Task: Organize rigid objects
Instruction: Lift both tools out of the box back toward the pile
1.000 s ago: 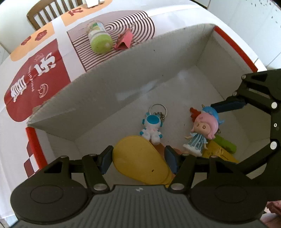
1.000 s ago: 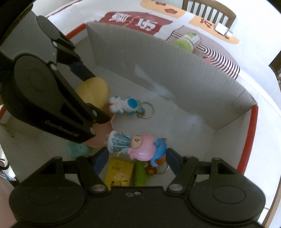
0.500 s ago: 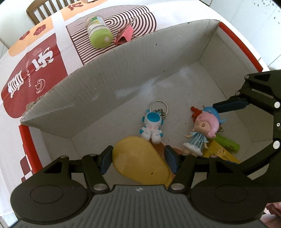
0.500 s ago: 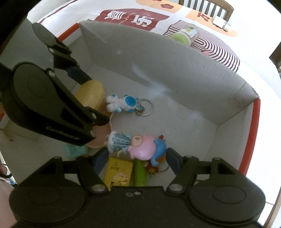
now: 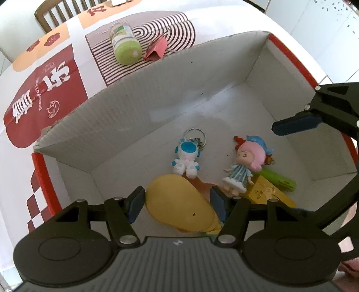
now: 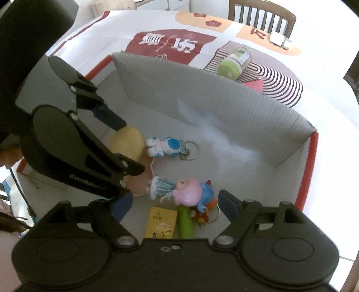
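A white cardboard box (image 5: 157, 107) with red edges holds several toys. Inside lie a blue-white astronaut keychain (image 5: 186, 158), a pink-haired doll (image 5: 244, 166), a yellow paddle-shaped toy (image 5: 179, 202), a yellow packet (image 5: 267, 193) and a green stick (image 5: 278, 178). My left gripper (image 5: 178, 203) is open above the yellow toy and holds nothing. My right gripper (image 6: 174, 205) is open above the doll (image 6: 179, 191) and holds nothing. A green-lidded jar (image 5: 124, 45) and a red paper piece (image 5: 157, 48) lie on the table beyond the box.
The table wears a white cloth with red, orange and striped panels (image 5: 44, 89). A wooden chair (image 5: 58, 11) stands at the far side. The box's far wall (image 6: 213, 101) stands high between the grippers and the jar (image 6: 233, 63).
Both grippers have risen and pulled back a little from the box floor; more of the table beyond the far wall shows. The toys have not moved.
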Available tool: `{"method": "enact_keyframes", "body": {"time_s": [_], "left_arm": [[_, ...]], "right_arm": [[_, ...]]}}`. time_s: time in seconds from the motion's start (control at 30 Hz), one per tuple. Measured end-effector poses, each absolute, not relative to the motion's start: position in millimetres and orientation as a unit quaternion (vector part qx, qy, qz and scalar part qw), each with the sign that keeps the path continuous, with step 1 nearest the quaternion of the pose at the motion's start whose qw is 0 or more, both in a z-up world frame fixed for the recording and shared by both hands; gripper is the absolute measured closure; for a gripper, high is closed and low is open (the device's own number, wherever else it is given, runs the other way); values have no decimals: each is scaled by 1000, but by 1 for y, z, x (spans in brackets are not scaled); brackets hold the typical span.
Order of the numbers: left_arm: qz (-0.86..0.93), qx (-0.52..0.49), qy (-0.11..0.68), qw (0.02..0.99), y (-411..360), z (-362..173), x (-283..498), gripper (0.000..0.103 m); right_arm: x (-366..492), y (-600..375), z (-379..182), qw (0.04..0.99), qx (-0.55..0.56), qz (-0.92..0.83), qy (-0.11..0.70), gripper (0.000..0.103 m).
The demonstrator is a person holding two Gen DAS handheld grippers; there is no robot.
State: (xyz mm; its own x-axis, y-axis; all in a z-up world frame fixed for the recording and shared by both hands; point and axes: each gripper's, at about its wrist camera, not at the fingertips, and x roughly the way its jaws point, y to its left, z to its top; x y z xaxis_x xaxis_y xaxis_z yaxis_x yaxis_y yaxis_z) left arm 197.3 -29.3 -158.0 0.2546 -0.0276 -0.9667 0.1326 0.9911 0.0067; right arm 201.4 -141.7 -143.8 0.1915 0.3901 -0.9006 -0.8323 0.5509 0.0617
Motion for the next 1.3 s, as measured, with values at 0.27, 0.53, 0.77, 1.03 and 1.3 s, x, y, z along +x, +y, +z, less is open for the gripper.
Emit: {"method": "enact_keyframes", "body": {"time_s": [0.27, 0.53, 0.77, 1.03, 1.3], "left_arm": [[-65, 34, 586, 807, -32, -136, 184, 40], [-71, 21, 564, 823, -26, -113, 177, 40], [-67, 9, 541, 838, -17, -89, 174, 40], [-46, -31, 503, 863, 8, -59, 194, 22], [3, -52, 470, 881, 30, -45, 231, 19]], "right_arm": [[201, -157, -124, 744, -209, 422, 473, 13], [198, -171, -94, 758, -193, 434, 447, 6], [207, -179, -61, 777, -169, 435, 422, 3], [238, -183, -32, 805, -143, 419, 395, 1], [285, -175, -27, 821, -138, 399, 385, 1]]}}
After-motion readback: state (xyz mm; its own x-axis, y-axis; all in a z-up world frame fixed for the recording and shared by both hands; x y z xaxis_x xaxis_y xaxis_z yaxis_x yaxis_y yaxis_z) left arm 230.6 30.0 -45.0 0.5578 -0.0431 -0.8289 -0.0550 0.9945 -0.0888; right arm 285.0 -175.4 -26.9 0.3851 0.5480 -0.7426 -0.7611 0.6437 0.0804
